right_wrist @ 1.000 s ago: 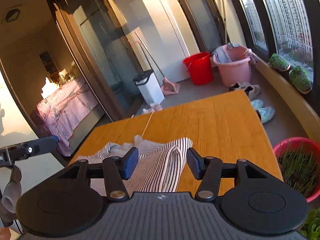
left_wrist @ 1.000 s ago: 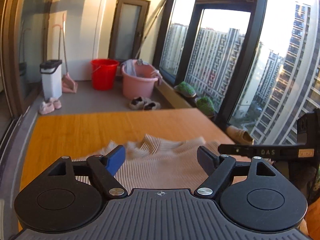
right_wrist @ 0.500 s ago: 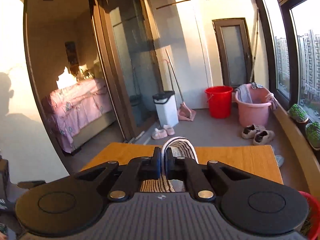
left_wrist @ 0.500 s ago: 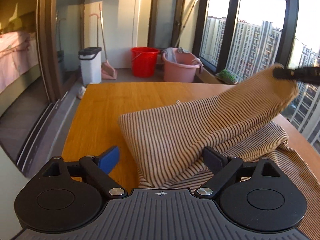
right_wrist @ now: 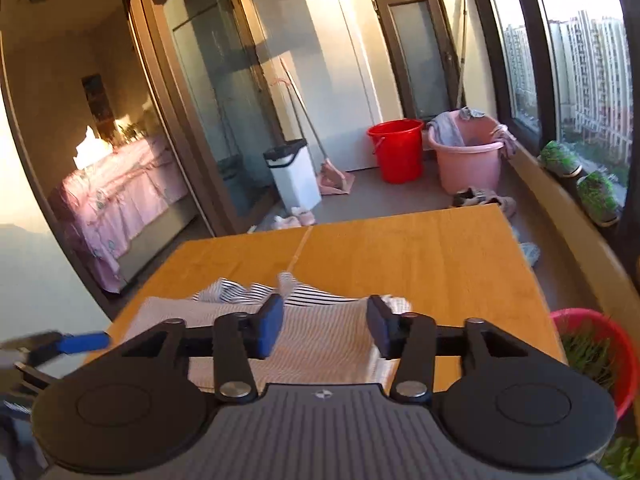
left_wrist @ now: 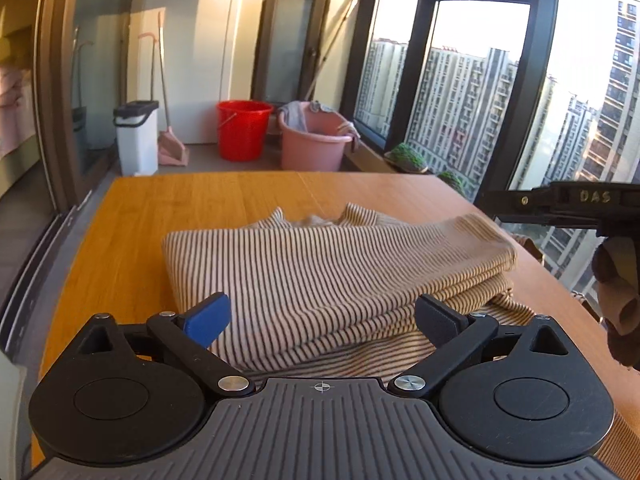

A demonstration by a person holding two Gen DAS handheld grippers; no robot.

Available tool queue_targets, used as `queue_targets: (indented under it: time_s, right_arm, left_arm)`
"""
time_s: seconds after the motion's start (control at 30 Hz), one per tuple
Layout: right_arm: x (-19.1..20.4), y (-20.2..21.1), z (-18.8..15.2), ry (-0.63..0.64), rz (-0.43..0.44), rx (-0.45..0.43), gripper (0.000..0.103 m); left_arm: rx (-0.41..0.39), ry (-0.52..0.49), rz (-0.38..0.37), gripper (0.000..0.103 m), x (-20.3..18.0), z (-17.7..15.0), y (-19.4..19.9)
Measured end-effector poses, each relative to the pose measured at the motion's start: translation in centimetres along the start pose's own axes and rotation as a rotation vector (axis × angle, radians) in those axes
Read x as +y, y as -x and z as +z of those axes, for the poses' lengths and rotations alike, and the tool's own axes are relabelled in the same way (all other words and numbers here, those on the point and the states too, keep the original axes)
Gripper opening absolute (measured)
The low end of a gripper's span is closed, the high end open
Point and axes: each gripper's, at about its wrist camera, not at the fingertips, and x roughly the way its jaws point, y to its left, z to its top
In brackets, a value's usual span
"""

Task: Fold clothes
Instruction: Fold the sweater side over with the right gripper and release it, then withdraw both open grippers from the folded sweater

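Note:
A striped beige garment point(left_wrist: 332, 276) lies folded over on the wooden table point(left_wrist: 208, 204). My left gripper point(left_wrist: 322, 320) is open and empty, just above its near edge. The right gripper shows in the left wrist view point(left_wrist: 560, 200) at the right, above the garment's right end. In the right wrist view my right gripper point(right_wrist: 324, 330) is open and empty over the same garment point(right_wrist: 320, 344). The left gripper's blue finger point(right_wrist: 80, 342) shows at the lower left there.
The table's far edge point(right_wrist: 400, 216) faces a balcony floor with a red bucket point(left_wrist: 242, 130), a pink basin point(left_wrist: 314, 140) and a white bin point(left_wrist: 136, 136). A red planter point(right_wrist: 592, 352) stands right of the table. Windows run along the right.
The right gripper had lifted a fold of the garment while shut on it; it has laid the fold down and opened. The left gripper stayed open.

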Motion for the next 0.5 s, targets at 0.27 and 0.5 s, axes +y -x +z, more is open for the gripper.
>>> queue_targets:
  time_s: [0.27, 0.5]
  right_arm:
    - [0.9, -2.3, -3.2, 0.003, 0.116, 0.047, 0.055]
    - [1.5, -2.4, -3.1, 0.1, 0.08, 0.036, 0.055]
  left_arm:
    - [-0.008, -0.046, 0.079, 0.103, -1.6, -1.8, -1.4]
    - [-0.02, -0.05, 0.089, 0.103, -2.0, -2.1, -1.5]
